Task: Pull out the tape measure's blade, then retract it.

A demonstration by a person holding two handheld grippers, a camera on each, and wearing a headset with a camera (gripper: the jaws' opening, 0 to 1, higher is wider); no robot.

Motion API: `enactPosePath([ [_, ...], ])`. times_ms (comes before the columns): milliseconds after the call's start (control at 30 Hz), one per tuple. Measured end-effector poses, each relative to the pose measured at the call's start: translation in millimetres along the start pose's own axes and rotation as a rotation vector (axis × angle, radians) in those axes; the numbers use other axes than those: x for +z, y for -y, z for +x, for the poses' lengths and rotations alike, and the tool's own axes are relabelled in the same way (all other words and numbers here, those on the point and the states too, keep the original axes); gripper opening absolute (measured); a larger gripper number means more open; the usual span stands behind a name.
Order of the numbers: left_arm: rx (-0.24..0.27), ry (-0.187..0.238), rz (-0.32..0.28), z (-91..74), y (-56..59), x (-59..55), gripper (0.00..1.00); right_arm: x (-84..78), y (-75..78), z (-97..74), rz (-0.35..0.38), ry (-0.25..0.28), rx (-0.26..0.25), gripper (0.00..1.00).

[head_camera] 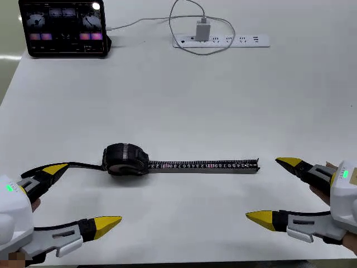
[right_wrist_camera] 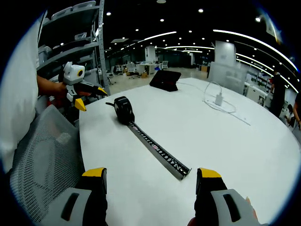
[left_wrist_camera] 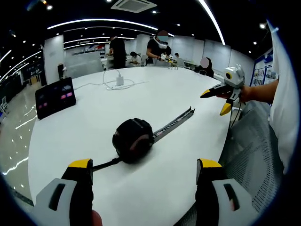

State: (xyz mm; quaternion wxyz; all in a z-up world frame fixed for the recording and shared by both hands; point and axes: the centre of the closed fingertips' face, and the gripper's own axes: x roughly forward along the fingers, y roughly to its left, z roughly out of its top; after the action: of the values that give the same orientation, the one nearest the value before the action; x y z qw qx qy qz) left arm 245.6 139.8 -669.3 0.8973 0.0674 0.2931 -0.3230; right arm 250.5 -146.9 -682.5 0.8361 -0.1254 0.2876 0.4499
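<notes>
While both grippers stand released and hold nothing, the left gripper [head_camera: 83, 195] sits near the tape measure [head_camera: 125, 159], on its strap side, jaws spread wide. The right gripper [head_camera: 273, 190] sits just beyond the tip of the blade [head_camera: 203, 165], jaws likewise spread. The tape measure lies on the white counter [head_camera: 195, 100], blade extended flat toward the right gripper. A tablet [head_camera: 64, 28] and power strip [head_camera: 223, 40] lie at the far edge.

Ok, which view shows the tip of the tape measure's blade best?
The right gripper view: the blade tip lies close and large, just ahead of the right gripper, with printed numbers visible. The head view shows it small, at the blade's right end; the left gripper view shows it far off, past the case.
</notes>
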Motion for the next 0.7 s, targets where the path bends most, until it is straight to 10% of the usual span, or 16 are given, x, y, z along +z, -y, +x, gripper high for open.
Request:
enactPosePath([
  [700, 0.018, 0.009, -0.034, -10.9, 5.8, -6.7, 0.96, -9.0, -11.2, -15.8, 0.024, 0.008, -0.031, 0.89],
])
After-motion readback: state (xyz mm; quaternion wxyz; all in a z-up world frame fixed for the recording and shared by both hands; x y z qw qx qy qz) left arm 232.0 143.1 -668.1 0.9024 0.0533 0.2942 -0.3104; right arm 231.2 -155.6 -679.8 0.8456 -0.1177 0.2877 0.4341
